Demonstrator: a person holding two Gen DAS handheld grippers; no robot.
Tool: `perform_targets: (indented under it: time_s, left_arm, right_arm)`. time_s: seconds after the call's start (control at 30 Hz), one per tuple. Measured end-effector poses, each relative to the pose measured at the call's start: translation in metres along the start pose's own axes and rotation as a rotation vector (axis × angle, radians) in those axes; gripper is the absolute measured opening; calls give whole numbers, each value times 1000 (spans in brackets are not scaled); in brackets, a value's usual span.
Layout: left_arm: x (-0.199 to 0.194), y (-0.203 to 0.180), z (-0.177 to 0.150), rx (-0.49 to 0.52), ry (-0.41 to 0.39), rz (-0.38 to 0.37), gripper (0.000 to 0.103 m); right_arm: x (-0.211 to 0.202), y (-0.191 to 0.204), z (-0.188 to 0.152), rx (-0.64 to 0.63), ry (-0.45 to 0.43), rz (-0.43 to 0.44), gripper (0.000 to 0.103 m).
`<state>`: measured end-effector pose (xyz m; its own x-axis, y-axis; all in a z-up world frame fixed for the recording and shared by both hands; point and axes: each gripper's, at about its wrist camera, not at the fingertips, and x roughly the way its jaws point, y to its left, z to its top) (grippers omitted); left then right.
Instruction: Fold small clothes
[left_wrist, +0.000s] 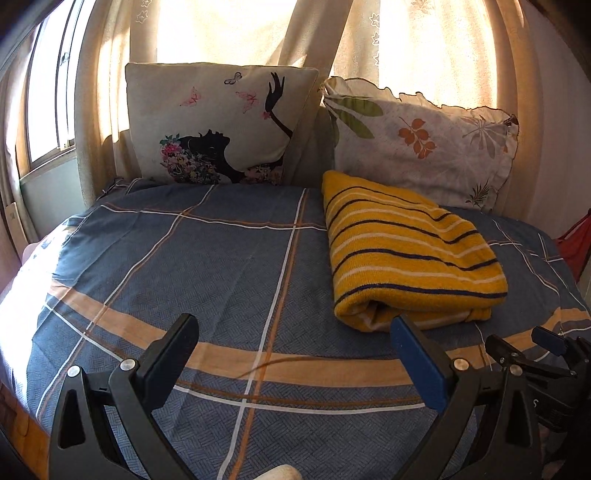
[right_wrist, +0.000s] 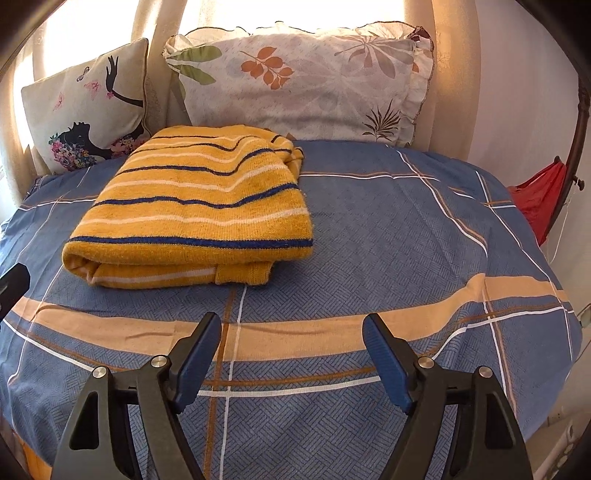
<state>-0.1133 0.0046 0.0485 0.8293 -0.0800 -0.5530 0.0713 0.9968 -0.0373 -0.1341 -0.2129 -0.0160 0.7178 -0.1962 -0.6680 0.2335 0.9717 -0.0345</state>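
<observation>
Left gripper (left_wrist: 293, 330): black plastic arms, triangular cutouts, round silver screws at the joints, blue pads on the fingers (left_wrist: 419, 360). Right gripper (right_wrist: 291, 330): same black build, silver screws, ribbed blue pads on the fingers (right_wrist: 386, 356).

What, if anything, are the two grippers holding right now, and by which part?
Nothing is held. The left gripper and right gripper both have open jaws over the bedsheet, and the folded yellow striped garment lies untouched.
</observation>
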Motion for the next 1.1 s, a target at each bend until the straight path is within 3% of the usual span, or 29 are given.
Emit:
perform_targets:
  time_s: [1.1]
  left_arm:
    - [16, -16, -3, 31, 41, 0, 103]
  right_arm:
    - [7, -6, 6, -18, -12, -32, 85]
